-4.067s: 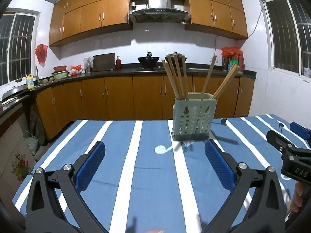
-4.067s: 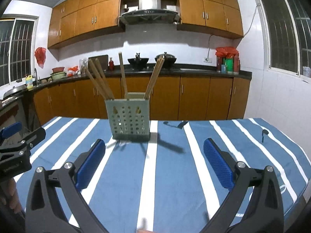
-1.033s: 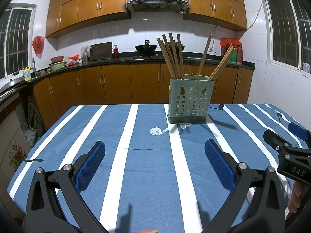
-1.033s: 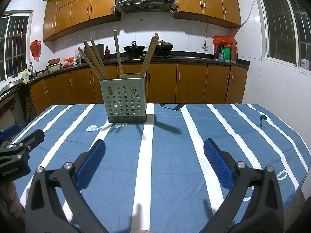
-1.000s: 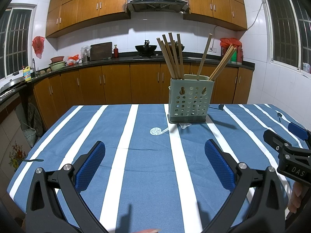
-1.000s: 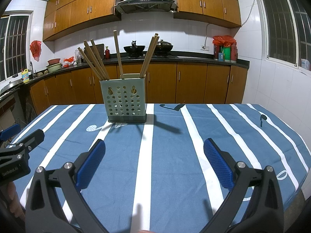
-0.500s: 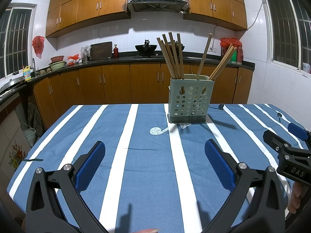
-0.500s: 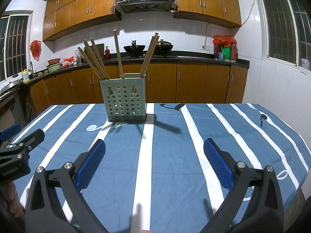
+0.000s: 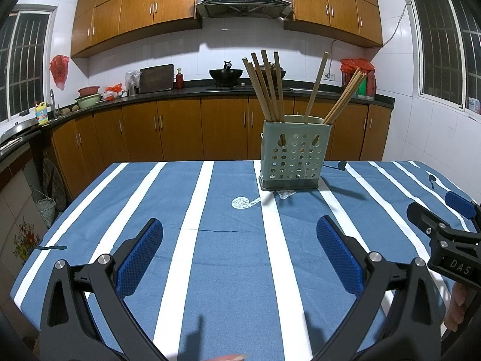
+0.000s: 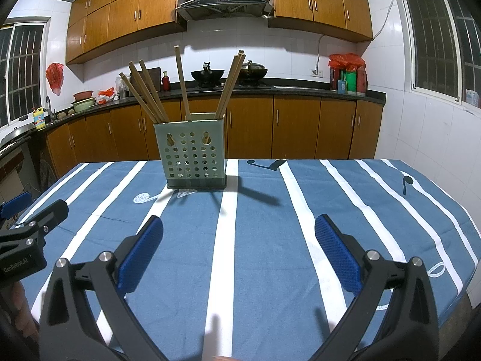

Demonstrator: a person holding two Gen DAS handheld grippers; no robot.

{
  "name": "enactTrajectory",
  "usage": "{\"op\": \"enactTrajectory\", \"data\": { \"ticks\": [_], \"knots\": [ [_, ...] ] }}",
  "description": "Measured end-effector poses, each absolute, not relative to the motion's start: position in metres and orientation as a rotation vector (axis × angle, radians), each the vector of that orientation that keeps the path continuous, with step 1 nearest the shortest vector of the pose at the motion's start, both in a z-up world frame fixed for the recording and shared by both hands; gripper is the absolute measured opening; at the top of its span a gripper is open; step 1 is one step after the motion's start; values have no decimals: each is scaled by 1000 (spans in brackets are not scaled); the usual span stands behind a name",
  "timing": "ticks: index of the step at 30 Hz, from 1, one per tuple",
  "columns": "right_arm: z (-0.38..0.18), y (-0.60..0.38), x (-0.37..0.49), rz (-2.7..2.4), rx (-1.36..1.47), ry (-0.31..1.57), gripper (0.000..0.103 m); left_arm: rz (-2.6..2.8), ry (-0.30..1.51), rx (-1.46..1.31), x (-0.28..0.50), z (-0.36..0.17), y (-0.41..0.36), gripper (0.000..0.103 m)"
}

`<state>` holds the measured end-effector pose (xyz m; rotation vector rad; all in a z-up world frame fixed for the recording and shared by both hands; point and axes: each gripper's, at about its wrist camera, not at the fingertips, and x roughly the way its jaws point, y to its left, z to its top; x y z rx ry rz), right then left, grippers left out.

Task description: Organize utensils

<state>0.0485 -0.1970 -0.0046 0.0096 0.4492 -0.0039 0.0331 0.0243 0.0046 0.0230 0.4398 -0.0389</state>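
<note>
A pale green perforated utensil holder (image 9: 295, 157) stands upright on the far part of the blue striped table; it also shows in the right wrist view (image 10: 195, 158). Several wooden chopsticks (image 9: 267, 85) stand in it, leaning left and right; they also show in the right wrist view (image 10: 147, 93). My left gripper (image 9: 239, 258) is open and empty over the near part of the table. My right gripper (image 10: 239, 255) is open and empty, beside the left one. Each gripper shows at the edge of the other's view.
The table is covered with a blue cloth with white stripes (image 9: 192, 210). Its edges fall away at the left (image 9: 33, 255) and at the right (image 10: 463, 225). Brown kitchen cabinets and a dark counter (image 9: 180, 90) run behind the table.
Both grippers have drawn back from the holder since four seconds ago. Nothing visible has moved in the last second.
</note>
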Motion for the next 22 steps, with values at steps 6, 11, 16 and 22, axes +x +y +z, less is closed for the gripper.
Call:
{"op": "enactTrajectory", "data": {
  "ticks": [6,11,16,22],
  "knots": [
    [-4,-197,48,-3,10,450,99,-38,440,23,33,5,24,101],
    [-5,-196,49,-5,11,451,99,-33,436,25,31,2,23,101],
    [-5,-196,49,-5,12,451,99,-29,441,20,27,-2,23,101],
    [-5,-196,49,-4,12,452,99,-32,448,18,26,0,22,101]
  ]
}}
